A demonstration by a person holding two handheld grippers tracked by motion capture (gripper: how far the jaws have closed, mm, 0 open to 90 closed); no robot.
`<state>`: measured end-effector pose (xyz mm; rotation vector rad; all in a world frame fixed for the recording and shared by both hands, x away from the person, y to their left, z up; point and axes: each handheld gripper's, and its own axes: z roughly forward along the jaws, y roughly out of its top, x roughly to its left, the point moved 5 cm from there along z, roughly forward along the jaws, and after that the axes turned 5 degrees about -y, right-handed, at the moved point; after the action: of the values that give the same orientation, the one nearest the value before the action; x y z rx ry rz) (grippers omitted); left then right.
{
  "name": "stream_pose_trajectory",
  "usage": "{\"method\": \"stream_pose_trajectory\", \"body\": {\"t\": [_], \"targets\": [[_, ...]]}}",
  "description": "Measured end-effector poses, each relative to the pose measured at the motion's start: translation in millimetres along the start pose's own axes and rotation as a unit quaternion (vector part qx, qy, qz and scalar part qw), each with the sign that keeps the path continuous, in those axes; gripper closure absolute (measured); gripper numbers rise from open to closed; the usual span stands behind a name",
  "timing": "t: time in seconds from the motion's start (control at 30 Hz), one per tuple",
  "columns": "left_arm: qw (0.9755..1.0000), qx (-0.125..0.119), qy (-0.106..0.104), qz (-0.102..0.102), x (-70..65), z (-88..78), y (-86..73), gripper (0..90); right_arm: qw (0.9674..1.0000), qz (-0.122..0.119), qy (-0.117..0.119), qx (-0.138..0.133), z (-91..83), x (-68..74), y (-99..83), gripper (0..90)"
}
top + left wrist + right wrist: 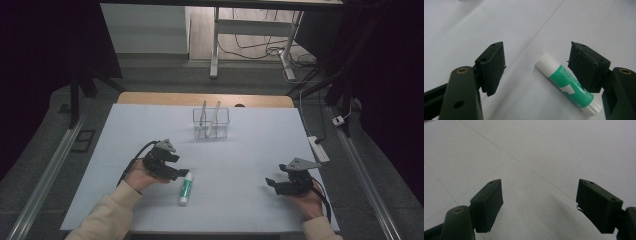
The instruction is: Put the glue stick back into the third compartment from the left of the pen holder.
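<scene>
Both grippers stand open: left gripper (181,172) straddles the glue stick (185,189) lying on the table (250,150); right gripper (272,183) holds nothing.

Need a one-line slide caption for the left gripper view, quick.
Open left tongs hover over a green-and-white glue stick lying on the white table, not gripping it.

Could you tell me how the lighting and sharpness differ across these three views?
High view: dim, dark at both sides, slightly soft, the table evenly lit. Left gripper view: bright, the glue stick fairly sharp, the near jaws blurred. Right gripper view: greyer, a soft shadow on the sheet between the jaws.
</scene>
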<state>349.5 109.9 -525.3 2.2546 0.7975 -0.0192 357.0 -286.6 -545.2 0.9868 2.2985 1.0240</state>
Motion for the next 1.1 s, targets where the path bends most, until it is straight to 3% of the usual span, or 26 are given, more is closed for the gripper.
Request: {"method": "stream_pose_trajectory", "body": {"t": [0.73, 1.1], "targets": [[0.9991, 0.037, 0.008, -0.016, -15.6, 23.8, 2.3, 29.5, 1.0000, -0.006, 0.006, -0.002, 1.3, -0.8, 2.1, 20.5], [0.9965, 0.074, 0.022, -0.031, -20.6, 35.4, -4.5, 29.4, 0.9999, -0.006, 0.010, -0.003, 1.7, 0.5, 2.2, 20.5]]}}
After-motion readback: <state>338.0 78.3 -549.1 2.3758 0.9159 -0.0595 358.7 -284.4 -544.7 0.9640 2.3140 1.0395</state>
